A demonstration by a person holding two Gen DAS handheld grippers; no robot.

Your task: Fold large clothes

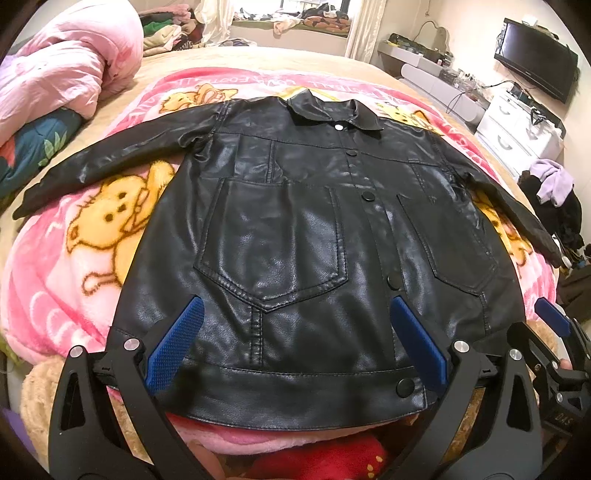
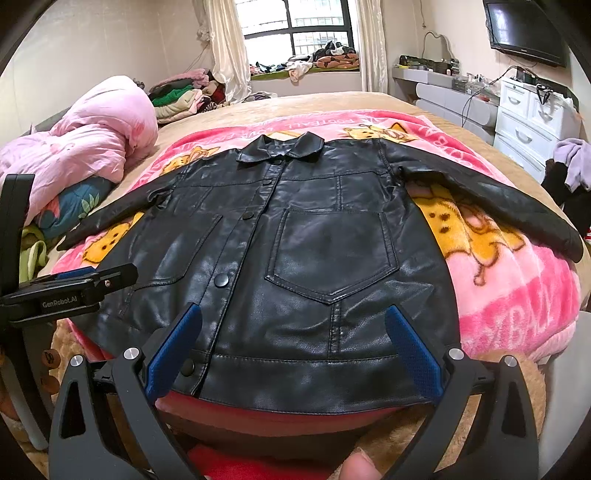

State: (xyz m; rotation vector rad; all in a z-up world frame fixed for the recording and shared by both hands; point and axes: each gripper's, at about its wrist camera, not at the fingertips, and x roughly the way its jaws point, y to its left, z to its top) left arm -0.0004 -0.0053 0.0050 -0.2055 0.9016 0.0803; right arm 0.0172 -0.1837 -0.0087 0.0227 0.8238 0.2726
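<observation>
A black leather jacket (image 1: 295,229) lies flat, front up and buttoned, on a pink cartoon blanket (image 1: 74,258), with both sleeves spread out and the collar far from me. It also shows in the right wrist view (image 2: 314,258). My left gripper (image 1: 295,332) is open and empty, hovering over the jacket's hem on its left half. My right gripper (image 2: 295,339) is open and empty, over the hem on the right half. The right gripper also shows in the left wrist view (image 1: 550,325); the left gripper shows in the right wrist view (image 2: 74,284).
A bundled pink quilt (image 1: 62,70) lies at the bed's far left. Piled clothes (image 2: 184,96) sit by the window. White drawers (image 2: 528,118) and a wall television (image 2: 524,29) stand at the right. A beige bedcover (image 2: 314,105) shows beyond the blanket.
</observation>
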